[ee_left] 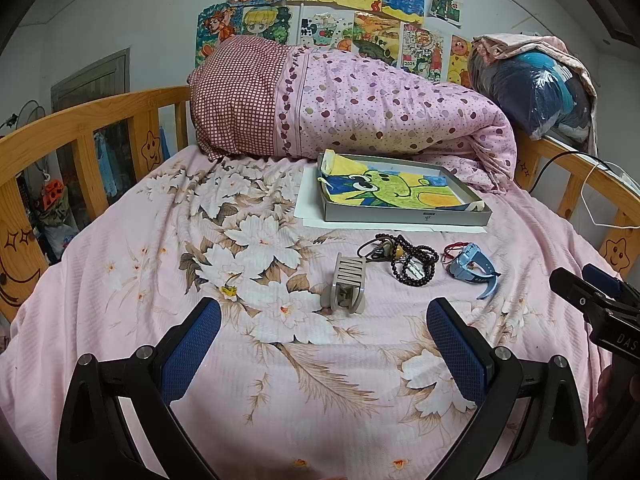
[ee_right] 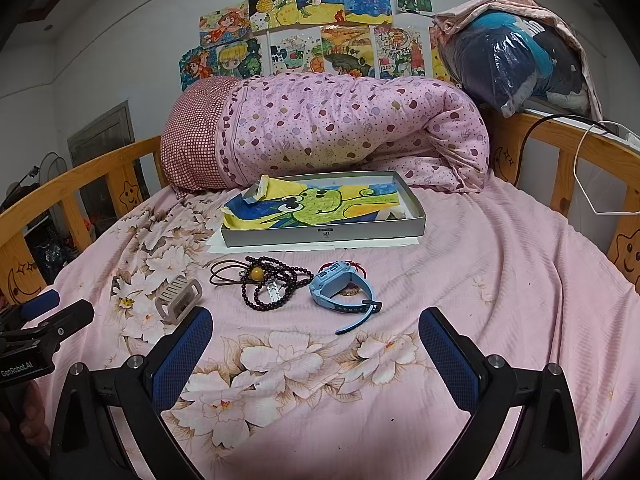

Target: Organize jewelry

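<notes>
Beads first: the dark brown bead necklace (ee_left: 404, 258) lies tangled ahead of your left gripper (ee_left: 323, 334), toward its right finger, and what sits knotted inside is hard to read. Only your right view shows its amber bead clearly. Your right gripper (ee_right: 315, 344) is spread wide, empty; so is the left. Just beyond its jaws sits the light blue plastic wristwatch (ee_right: 345, 289), half covering something small. Grey hair claw (ee_left: 347, 290) rests between the left jaws, farther out. Shallow grey cardboard box (ee_right: 324, 236) waits beyond everything.

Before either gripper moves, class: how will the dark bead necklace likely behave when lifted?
The bead necklace lies in loose tangled loops, so it will probably hang limp. Its cord loop and amber bead may trail. Small round beads could slip between the pads.
</notes>
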A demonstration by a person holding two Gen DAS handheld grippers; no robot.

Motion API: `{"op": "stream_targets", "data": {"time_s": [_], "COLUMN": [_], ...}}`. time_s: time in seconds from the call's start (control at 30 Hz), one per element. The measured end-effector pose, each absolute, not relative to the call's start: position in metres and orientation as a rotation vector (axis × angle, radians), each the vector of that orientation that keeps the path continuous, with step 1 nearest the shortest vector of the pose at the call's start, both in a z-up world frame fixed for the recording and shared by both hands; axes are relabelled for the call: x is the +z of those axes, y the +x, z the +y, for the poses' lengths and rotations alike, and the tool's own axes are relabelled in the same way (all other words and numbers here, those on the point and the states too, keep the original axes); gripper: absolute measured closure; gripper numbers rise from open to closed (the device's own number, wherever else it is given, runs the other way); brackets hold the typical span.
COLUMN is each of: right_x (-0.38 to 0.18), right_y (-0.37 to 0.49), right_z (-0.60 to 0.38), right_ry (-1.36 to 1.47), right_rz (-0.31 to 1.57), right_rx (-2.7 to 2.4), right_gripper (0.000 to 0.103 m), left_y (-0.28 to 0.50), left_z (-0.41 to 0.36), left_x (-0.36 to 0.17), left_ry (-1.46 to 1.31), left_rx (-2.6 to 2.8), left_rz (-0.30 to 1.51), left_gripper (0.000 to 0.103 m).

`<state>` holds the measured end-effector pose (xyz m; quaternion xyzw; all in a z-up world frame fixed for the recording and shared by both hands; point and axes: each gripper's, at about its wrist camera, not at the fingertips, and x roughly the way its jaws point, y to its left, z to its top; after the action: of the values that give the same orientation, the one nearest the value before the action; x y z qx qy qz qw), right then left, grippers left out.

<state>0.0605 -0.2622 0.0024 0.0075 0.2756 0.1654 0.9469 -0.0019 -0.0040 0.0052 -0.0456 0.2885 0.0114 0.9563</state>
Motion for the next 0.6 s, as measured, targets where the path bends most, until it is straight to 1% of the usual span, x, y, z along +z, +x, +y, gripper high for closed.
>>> {"op": "stream_targets", "data": {"time_s": [0.6], "right_x": [0.0021], "right_y": [0.0609], "right_z": [-0.2622], "right_ry": [0.015], "right_rz": [0.563], "right_rx": [0.338], "right_gripper": [0.0], "left_y": [-0.0021], "left_z": [-0.0046], "left_x": [0.0059], "left_ry": [-0.091], "left_rx": [0.022], "left_rz": [0.584], "left_gripper": [0.002]}}
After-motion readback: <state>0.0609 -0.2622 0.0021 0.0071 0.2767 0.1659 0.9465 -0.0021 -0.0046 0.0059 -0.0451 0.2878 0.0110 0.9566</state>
